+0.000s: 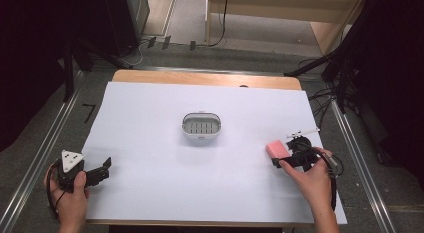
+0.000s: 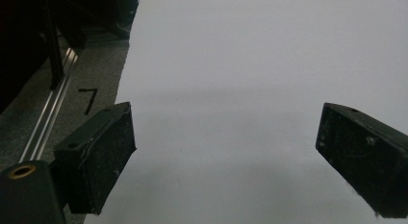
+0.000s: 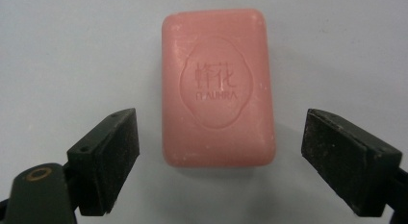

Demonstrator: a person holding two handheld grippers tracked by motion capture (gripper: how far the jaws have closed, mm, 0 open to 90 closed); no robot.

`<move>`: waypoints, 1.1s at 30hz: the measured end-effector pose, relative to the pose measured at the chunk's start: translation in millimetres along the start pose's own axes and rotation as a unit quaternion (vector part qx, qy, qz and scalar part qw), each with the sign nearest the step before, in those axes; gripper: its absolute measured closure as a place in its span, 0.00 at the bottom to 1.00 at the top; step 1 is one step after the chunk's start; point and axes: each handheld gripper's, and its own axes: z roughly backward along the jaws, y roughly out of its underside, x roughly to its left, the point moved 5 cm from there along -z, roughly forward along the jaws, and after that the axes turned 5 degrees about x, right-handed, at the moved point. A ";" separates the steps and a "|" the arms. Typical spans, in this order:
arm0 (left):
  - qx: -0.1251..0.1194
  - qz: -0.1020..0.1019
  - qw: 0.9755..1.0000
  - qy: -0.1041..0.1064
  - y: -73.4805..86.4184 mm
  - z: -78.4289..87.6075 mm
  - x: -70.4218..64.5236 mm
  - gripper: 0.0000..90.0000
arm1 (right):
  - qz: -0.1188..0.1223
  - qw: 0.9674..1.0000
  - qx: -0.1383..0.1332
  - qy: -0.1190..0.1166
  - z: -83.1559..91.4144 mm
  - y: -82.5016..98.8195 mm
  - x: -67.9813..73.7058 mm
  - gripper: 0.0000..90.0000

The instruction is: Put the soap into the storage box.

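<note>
A pink bar of soap [image 3: 217, 87] lies flat on the white sheet, stamped with characters and lettering; in the high view the soap [image 1: 277, 149] is at the right side of the table. My right gripper [image 3: 219, 161] is open, its jaws standing either side of the soap's near end without touching it; from above the right gripper [image 1: 291, 155] sits just behind the soap. A white oval soap dish [image 1: 201, 125] with a slotted floor rests at the table's middle. My left gripper [image 1: 102, 170] is open over bare sheet at the front left, nothing between its jaws [image 2: 226, 161].
The white sheet [image 1: 150, 158] covers most of the wooden table [image 1: 200, 79]. A thin white stick [image 1: 302, 132] lies just beyond the right gripper. Metal rails [image 1: 40, 158] run along both table sides, and dark stands and cables crowd the floor at right.
</note>
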 end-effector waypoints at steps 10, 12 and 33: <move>-0.001 0.000 1.000 0.002 0.0 -0.1 0.0 0.08 | 0.003 1.000 0.005 0.010 -5.4 -11.7 2.3 0.16; -0.001 0.001 1.000 0.002 0.0 -0.2 0.0 0.08 | 0.004 1.000 0.011 0.012 -8.3 -13.0 2.1 0.16; 0.001 -0.002 1.000 0.003 0.0 -0.4 -0.2 0.08 | 0.013 0.999 0.028 0.018 -19.3 -18.7 3.2 0.43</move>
